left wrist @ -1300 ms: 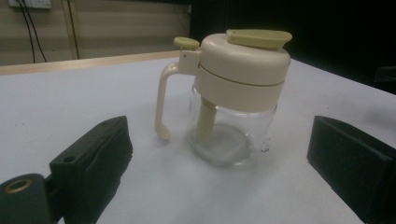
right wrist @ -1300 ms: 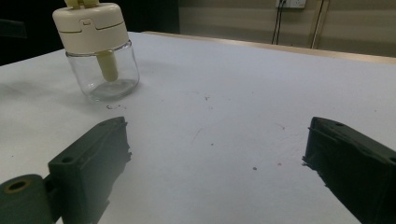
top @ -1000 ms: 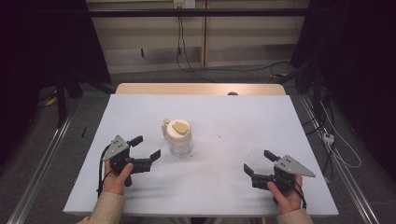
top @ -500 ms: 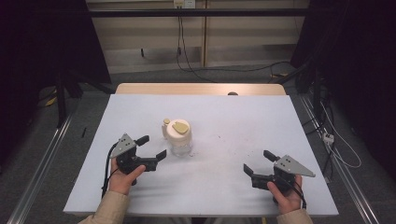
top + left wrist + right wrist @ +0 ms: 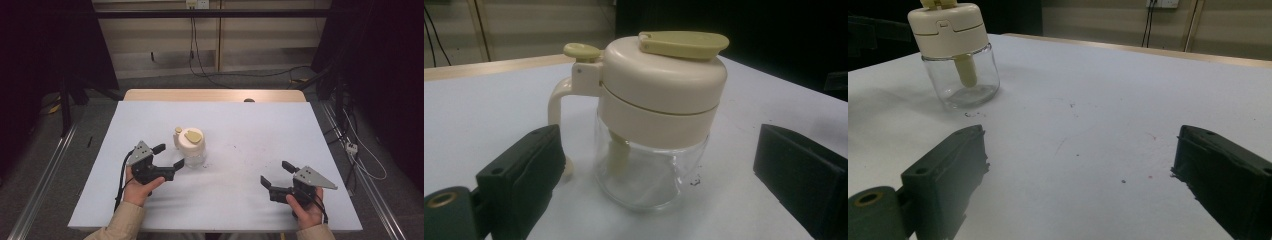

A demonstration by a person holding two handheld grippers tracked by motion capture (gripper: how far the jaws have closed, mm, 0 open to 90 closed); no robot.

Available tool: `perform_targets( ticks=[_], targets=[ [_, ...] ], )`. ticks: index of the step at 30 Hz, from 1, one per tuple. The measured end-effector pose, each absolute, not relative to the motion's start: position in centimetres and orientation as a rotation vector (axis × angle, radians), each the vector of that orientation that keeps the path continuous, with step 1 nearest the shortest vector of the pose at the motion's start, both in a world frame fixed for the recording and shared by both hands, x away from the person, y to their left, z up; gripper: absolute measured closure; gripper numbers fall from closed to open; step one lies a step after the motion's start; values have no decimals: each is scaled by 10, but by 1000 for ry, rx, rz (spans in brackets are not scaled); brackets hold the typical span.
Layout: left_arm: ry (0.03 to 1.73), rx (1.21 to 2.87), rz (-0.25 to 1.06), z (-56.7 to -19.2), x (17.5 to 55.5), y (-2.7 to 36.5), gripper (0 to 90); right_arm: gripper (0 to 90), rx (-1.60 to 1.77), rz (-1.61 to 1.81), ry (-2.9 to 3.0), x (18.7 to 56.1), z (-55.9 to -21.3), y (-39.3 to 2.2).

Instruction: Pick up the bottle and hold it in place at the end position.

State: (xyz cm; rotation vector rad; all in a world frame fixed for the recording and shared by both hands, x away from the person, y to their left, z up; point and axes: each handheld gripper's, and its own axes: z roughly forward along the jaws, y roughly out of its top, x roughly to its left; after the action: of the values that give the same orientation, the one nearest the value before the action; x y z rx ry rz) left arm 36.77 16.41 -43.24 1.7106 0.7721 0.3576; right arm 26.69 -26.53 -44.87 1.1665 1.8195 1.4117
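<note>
A small clear glass jar with a cream plastic lid, handle and flip spout (image 5: 190, 145) stands upright near the middle of the white table (image 5: 240, 130). My left gripper (image 5: 168, 156) is open just left of it, jaws reaching toward the glass without touching. In the left gripper view the jar (image 5: 654, 120) sits close between the two black jaws, a cream tube showing inside the glass. My right gripper (image 5: 277, 174) is open at the front right, nothing between its jaws. In the right gripper view the jar (image 5: 955, 55) stands far off at the upper left.
A wooden strip (image 5: 215, 95) runs along the table's far edge. Cables (image 5: 200, 55) trail over the floor behind, and metal rails (image 5: 45, 170) flank the table. Small dark specks (image 5: 1073, 106) mark the tabletop between the jar and my right gripper.
My left gripper has moved right toward the jar, until its jaws are beside the glass. The right gripper and the jar have stayed put.
</note>
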Motion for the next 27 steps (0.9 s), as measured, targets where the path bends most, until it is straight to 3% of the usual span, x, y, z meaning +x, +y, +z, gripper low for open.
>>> perform_targets(
  ticks=[27],
  targets=[
    [775,1752,350,-439,384,143,62,64,1167,1418,1821,267,-448,-265]
  ],
)
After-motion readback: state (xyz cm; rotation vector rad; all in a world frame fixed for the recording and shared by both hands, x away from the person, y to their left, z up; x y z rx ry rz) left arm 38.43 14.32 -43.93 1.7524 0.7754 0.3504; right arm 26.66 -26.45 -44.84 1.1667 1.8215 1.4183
